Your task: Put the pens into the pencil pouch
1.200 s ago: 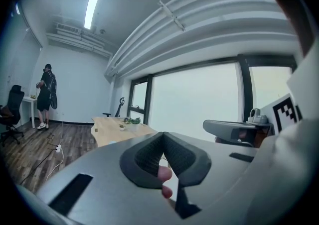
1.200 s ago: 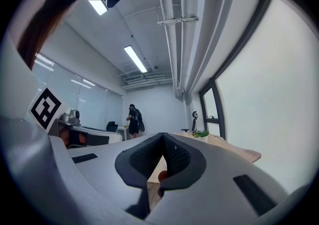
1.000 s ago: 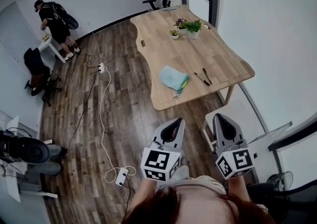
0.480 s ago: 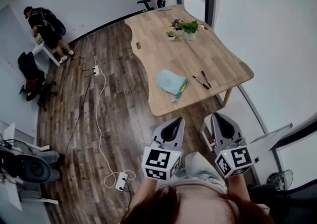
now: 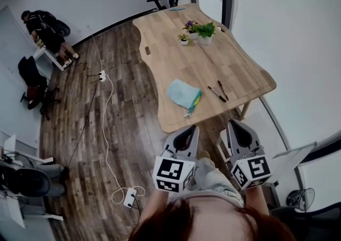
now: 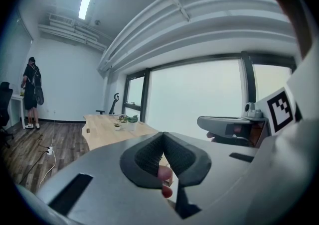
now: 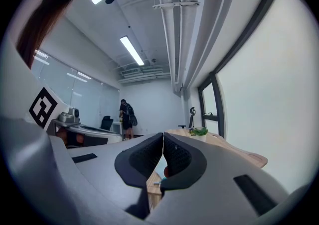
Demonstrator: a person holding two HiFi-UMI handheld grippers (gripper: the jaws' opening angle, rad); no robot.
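Observation:
In the head view a light-blue pencil pouch [image 5: 184, 94] lies flat near the front edge of the wooden table [image 5: 176, 58]. Two dark pens [image 5: 219, 91] lie side by side to its right. Both grippers hover short of the table, over the floor. My left gripper [image 5: 187, 129] and right gripper [image 5: 237, 126] point toward the table, both shut with nothing between the pads. The left gripper view shows the left gripper [image 6: 163, 134] with pads pressed together, the table [image 6: 102, 125] far ahead. In the right gripper view the right gripper [image 7: 163, 135] is likewise shut and empty.
Small potted plants [image 5: 201, 30] stand at the table's far side. A white cable and power strip [image 5: 129, 196] lie on the wooden floor at the left. A person [image 5: 45, 25] stands at a far desk beside a black chair [image 5: 31, 74]. A window wall runs along the right.
Both grippers have come a little closer to the table's front edge, still shut. The pouch and pens have not moved on the table.

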